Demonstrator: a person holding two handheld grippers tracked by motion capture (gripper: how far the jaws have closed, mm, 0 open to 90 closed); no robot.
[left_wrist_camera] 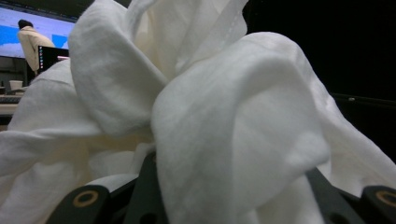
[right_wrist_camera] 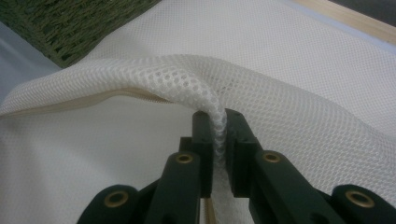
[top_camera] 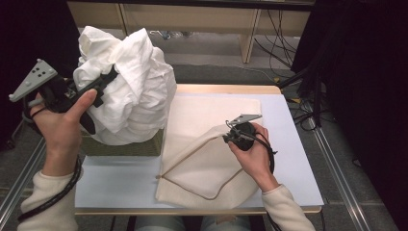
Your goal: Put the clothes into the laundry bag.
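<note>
A wooden shelf unit (top_camera: 202, 19) stands behind the counter (top_camera: 298, 144), cables (top_camera: 284, 33) trailing across grey floor (top_camera: 211, 50).

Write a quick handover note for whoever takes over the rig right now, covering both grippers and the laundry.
Left gripper: shut on the bunched white cloth, held up above the green woven basket.
Right gripper: shut on the top layer of the mesh laundry bag, lifting its zipper edge so the mouth gapes.
The bag lies flat on the table, right of the basket.
Done: cloth gathered, bag mouth opened.
Left: probably carry the cloth over, push it into the bag, then close it.
</note>
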